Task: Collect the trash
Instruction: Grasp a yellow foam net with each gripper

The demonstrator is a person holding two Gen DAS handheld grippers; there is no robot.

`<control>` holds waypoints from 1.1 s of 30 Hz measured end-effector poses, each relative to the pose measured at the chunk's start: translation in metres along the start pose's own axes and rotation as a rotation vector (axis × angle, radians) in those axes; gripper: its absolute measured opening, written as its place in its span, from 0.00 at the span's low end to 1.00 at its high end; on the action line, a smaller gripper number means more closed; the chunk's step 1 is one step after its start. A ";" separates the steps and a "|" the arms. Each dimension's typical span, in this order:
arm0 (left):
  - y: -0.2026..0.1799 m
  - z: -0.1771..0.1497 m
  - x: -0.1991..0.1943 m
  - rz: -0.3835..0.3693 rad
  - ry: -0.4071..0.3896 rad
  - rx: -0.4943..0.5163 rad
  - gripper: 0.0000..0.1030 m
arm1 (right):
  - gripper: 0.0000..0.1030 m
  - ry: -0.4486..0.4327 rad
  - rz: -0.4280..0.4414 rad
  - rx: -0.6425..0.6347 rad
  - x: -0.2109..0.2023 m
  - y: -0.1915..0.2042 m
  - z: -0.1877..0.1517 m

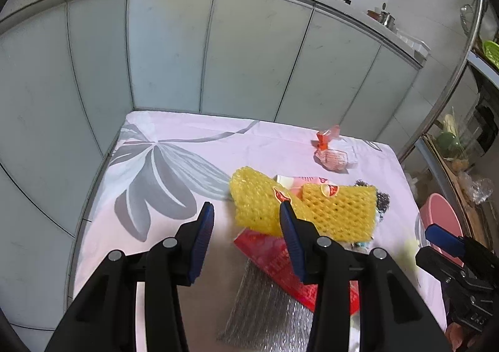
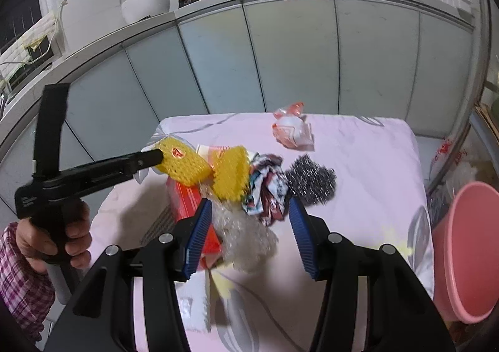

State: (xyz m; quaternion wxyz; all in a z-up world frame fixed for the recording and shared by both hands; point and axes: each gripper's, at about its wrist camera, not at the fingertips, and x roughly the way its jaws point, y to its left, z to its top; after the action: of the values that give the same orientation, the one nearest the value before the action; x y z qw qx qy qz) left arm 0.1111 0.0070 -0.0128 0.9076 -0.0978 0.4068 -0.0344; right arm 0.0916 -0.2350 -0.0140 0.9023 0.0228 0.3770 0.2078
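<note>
A heap of trash lies on the pink flowered cloth [image 1: 174, 171]: yellow foam fruit nets [image 1: 340, 211] [image 2: 229, 177], a red packet [image 1: 280, 264] [image 2: 187, 202], clear bubble wrap [image 2: 246, 233] [image 1: 265, 311], a crumpled printed wrapper [image 2: 268, 193] and a steel scourer [image 2: 312, 180]. A red-and-clear wrapper [image 1: 332, 152] [image 2: 293, 129] lies apart at the far side. My left gripper [image 1: 246, 227] is open and empty, just left of the yellow nets; it also shows in the right wrist view [image 2: 157, 157]. My right gripper [image 2: 249, 227] is open over the bubble wrap and printed wrapper.
A pink plastic bucket [image 2: 467, 252] [image 1: 439, 221] stands off the table's right edge. Pale cabinet doors [image 1: 218, 49] rise behind the table, with pans on the counter above. A metal rack post [image 1: 449, 83] stands at the right.
</note>
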 end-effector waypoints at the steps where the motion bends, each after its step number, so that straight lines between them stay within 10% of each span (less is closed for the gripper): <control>1: 0.000 0.001 0.003 -0.009 -0.001 -0.007 0.42 | 0.51 0.000 0.000 -0.007 0.003 0.001 0.003; 6: -0.002 -0.001 0.006 -0.036 -0.019 0.006 0.35 | 0.51 0.007 0.004 -0.040 0.016 0.007 0.015; 10: -0.003 -0.002 0.002 -0.066 -0.045 0.020 0.06 | 0.51 0.019 0.015 -0.054 0.029 0.009 0.022; 24: 0.004 -0.002 -0.037 -0.141 -0.152 0.008 0.05 | 0.50 0.038 0.016 -0.137 0.069 0.021 0.035; 29: 0.005 -0.005 -0.042 -0.148 -0.157 0.004 0.05 | 0.10 0.046 0.021 -0.159 0.071 0.028 0.035; 33: 0.004 -0.008 -0.048 -0.152 -0.161 0.002 0.05 | 0.09 0.039 0.032 -0.144 0.061 0.028 0.034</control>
State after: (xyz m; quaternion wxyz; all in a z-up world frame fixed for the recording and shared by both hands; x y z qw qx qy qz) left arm 0.0730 0.0163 0.0170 0.9323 -0.1300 0.3237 -0.0956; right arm 0.1435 -0.1821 -0.0253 0.8907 -0.0402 0.3781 0.2492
